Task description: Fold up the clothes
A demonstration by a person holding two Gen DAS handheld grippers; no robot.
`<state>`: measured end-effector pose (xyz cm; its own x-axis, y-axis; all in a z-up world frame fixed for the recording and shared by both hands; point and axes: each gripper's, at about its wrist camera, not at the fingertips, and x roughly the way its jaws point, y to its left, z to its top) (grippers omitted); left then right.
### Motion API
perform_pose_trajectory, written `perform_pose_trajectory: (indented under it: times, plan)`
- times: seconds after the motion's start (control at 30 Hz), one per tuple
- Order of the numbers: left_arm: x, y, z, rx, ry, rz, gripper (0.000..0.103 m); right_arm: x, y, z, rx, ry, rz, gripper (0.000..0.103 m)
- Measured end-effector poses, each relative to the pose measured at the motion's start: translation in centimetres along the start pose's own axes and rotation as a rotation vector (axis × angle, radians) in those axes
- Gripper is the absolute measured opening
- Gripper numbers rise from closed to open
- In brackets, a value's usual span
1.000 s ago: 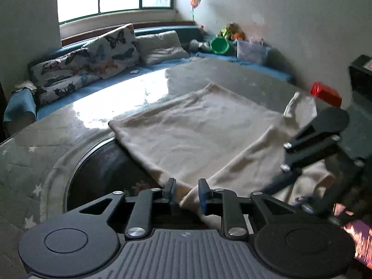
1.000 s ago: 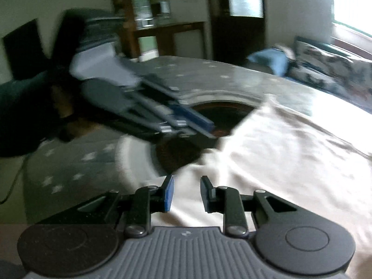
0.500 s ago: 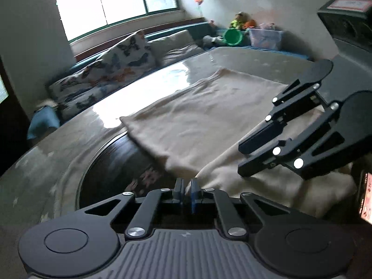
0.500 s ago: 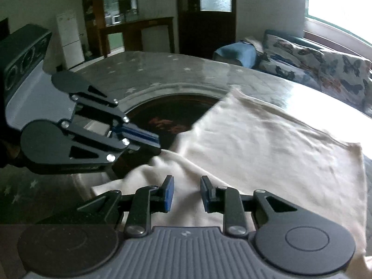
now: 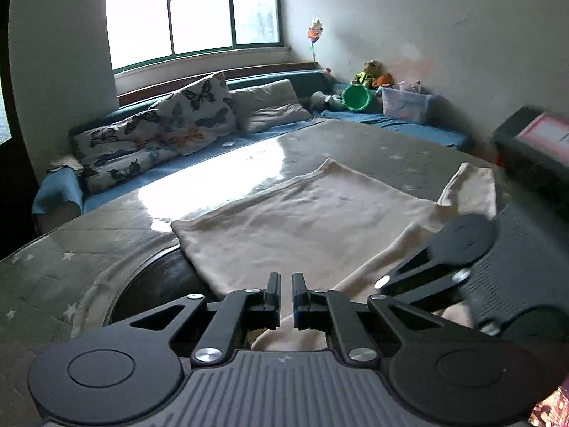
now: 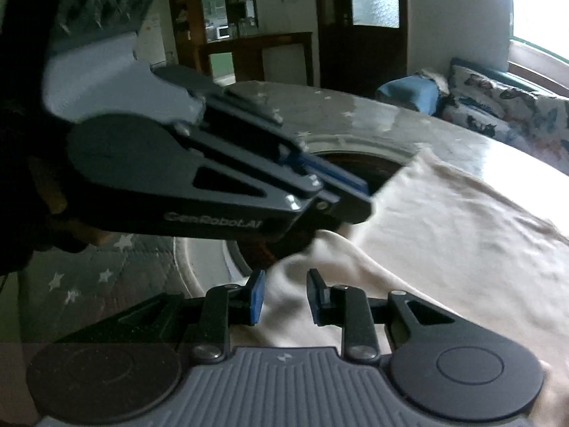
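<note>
Since a second ago, the left gripper has pinched its jaws nearly shut on a fold of the cream garment, soft knit spread flat on the glossy star-printed table. Just right of the table's dark round hole, the right gripper reaches in.

From the right wrist, "GenRobot.AI" reads on the left gripper's black linkage. The right gripper stands partly open astride the garment's raised edge; grip uncertain.

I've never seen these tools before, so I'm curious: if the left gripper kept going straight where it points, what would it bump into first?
Most likely the cream garment spread on the table. The left gripper angles down at it, with cloth already between its fingers. Depth is hard to judge.
</note>
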<state>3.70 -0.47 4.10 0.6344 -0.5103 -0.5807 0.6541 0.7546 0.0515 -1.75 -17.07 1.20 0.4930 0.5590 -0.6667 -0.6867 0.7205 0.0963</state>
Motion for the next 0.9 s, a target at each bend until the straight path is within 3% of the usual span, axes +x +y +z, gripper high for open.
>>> perform_pose_trajectory:
  times: [0.17, 0.37, 0.57, 0.9]
  plan:
    - [1.1, -0.7, -0.9, -0.035, 0.022, -0.042, 0.007, -3.0, -3.0, -1.4, 0.055, -0.011, -0.111, 0.026]
    - [2.0, -1.4, -3.0, -0.020, 0.095, 0.014, 0.007, -4.8, -7.4, -4.0, 0.163, 0.009, -0.240, 0.027]
    - [0.8, -1.8, -2.8, -0.047, 0.073, 0.048, 0.009, -6.7, -8.2, -5.1, 0.167, -0.012, -0.269, 0.030]
    - [0.4, -2.8, -3.2, -0.045, 0.105, 0.115, 0.011, -8.6, -8.2, -6.4, 0.158, -0.040, -0.289, 0.032]
